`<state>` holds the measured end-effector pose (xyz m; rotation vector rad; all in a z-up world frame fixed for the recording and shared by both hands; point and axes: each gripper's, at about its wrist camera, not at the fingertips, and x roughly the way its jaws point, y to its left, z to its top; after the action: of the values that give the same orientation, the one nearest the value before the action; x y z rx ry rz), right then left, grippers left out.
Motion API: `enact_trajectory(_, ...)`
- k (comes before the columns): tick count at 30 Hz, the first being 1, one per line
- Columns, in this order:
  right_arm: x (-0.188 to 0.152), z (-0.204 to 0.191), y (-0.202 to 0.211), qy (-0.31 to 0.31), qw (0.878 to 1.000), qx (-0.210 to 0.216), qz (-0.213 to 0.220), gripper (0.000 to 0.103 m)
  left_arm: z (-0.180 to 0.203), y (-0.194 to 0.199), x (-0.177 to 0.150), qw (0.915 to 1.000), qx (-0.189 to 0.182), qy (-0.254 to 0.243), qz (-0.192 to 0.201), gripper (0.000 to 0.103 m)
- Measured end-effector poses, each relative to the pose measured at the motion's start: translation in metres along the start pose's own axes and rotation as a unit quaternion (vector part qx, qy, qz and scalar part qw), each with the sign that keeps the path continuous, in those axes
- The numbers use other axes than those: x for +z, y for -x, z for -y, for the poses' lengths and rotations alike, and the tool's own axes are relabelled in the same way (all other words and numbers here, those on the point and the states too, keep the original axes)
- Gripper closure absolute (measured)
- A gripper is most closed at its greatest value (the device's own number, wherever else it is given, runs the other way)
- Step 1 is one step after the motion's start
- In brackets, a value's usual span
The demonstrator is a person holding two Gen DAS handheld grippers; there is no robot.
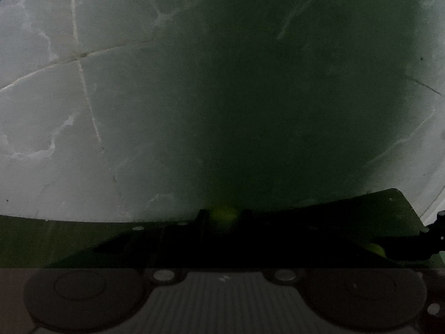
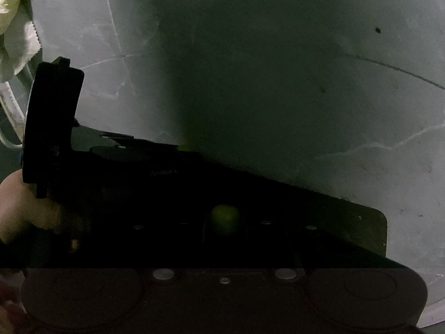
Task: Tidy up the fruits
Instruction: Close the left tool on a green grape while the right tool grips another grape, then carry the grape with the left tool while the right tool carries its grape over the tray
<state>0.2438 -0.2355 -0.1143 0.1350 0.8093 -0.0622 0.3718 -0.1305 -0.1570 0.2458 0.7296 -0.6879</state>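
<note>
Both views are very dark and look down at a grey marble floor [image 1: 83,105]. No fruit shows in either view. No fingers of my left gripper show in the left wrist view; only its dark body [image 1: 222,239] with a dim green spot [image 1: 224,214] is visible. In the right wrist view the right gripper's body [image 2: 222,250] is a dark mass with a green spot [image 2: 225,218], and no fingers show. The other gripper [image 2: 52,117] stands at the left, held by a hand [image 2: 19,206].
The marble floor [image 2: 333,97] has pale veins and tile joints. A heavy shadow covers its middle in both views. A pale cloth or bag [image 2: 14,27] and a white cord [image 2: 8,105] lie at the far left of the right wrist view.
</note>
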Motion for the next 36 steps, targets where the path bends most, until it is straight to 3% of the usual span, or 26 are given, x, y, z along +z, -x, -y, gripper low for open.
enact_trajectory(14, 0.023, -0.021, 0.036, 0.022, 0.999, 0.016, 0.032, 0.078, -0.007, 0.049, -0.005, 0.9995, 0.014, 0.021, 0.02, 0.077)
enact_trajectory(24, 0.052, -0.03, 0.093, 0.067, 0.992, 0.08, 0.075, 0.078, -0.009, 0.128, -0.008, 0.9942, 0.074, 0.061, 0.048, 0.077)
enact_trajectory(29, 0.064, -0.026, 0.125, 0.115, 0.978, 0.146, 0.098, 0.078, -0.007, 0.191, -0.002, 0.9815, 0.145, 0.104, 0.069, 0.076)
enact_trajectory(36, 0.065, -0.031, 0.171, 0.188, 0.946, 0.238, 0.113, 0.078, 0.013, 0.28, -0.042, 0.945, 0.255, 0.185, 0.088, 0.076)
